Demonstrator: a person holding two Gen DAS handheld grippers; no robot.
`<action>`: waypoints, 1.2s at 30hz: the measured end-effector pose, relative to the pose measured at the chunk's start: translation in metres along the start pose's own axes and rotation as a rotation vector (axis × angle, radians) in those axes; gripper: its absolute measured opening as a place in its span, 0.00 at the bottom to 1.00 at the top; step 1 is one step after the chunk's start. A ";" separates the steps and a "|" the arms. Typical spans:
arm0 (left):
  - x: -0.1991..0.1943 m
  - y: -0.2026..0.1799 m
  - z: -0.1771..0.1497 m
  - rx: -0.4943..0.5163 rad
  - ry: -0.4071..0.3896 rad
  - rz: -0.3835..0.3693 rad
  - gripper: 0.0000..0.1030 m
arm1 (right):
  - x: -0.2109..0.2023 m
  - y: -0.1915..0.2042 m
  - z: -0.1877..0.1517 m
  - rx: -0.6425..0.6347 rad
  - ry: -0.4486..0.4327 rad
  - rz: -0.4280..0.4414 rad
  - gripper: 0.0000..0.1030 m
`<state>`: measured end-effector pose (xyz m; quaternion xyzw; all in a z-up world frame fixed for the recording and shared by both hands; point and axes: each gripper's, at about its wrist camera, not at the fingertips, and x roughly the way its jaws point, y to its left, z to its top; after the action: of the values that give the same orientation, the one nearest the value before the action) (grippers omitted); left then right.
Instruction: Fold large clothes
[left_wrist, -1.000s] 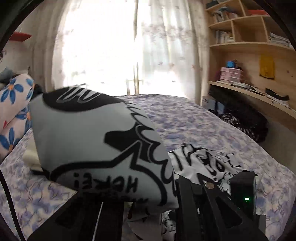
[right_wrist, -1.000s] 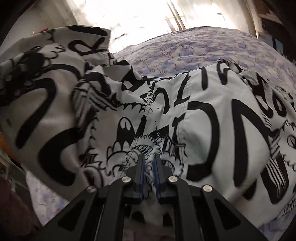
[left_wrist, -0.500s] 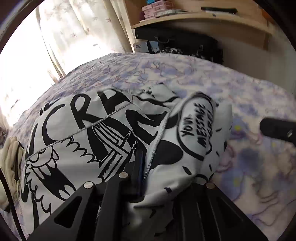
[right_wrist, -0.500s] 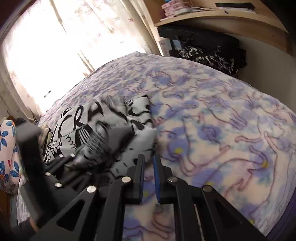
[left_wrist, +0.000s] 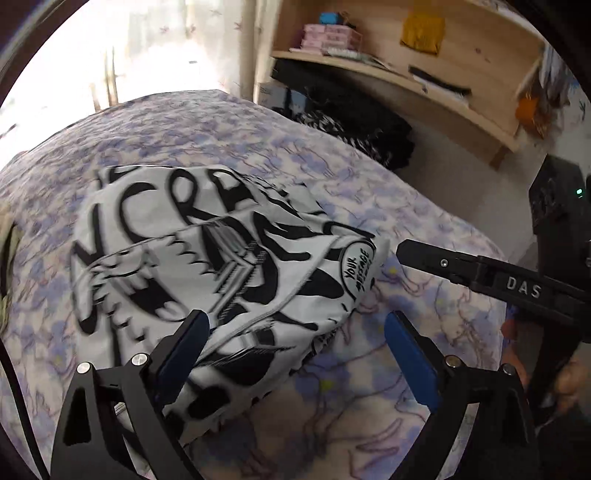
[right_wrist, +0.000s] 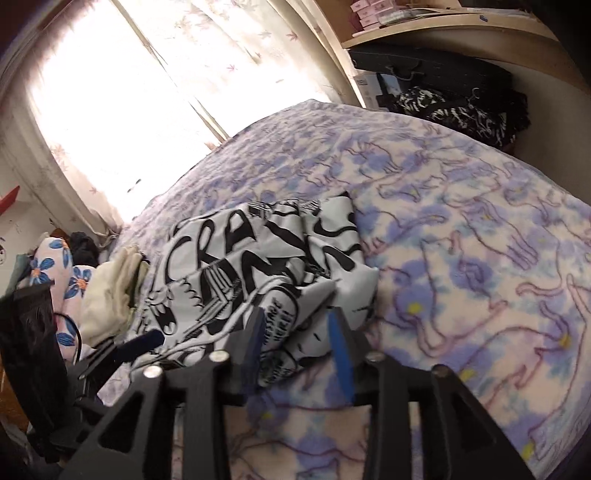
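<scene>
Both grippers hover spread-fingered over the folded shirt (left_wrist: 221, 266).

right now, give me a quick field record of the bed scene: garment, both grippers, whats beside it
garment: black-and-white printed garment, folded into a compact bundle
surface: purple floral blanket on the bed
left gripper: open, jaws wide, one finger over the bundle's near edge
right gripper: open, jaws straddling the bundle's near corner, not clamped
beside garment: cream cloth on its left in the right wrist view
background: wooden shelves, curtained window
</scene>
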<state>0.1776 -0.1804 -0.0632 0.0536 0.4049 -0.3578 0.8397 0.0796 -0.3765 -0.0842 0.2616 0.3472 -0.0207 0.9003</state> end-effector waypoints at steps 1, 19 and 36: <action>-0.010 0.007 -0.003 -0.032 -0.027 0.034 0.92 | 0.001 0.003 0.001 -0.002 0.010 0.006 0.37; -0.009 0.143 -0.035 -0.442 -0.026 0.223 0.85 | 0.084 0.023 0.026 -0.065 0.158 -0.029 0.27; 0.040 0.099 -0.024 -0.309 -0.003 0.210 0.80 | 0.049 -0.044 -0.011 0.048 0.029 -0.107 0.21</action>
<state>0.2428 -0.1204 -0.1280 -0.0347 0.4459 -0.2017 0.8714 0.1005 -0.4019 -0.1426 0.2645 0.3732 -0.0734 0.8862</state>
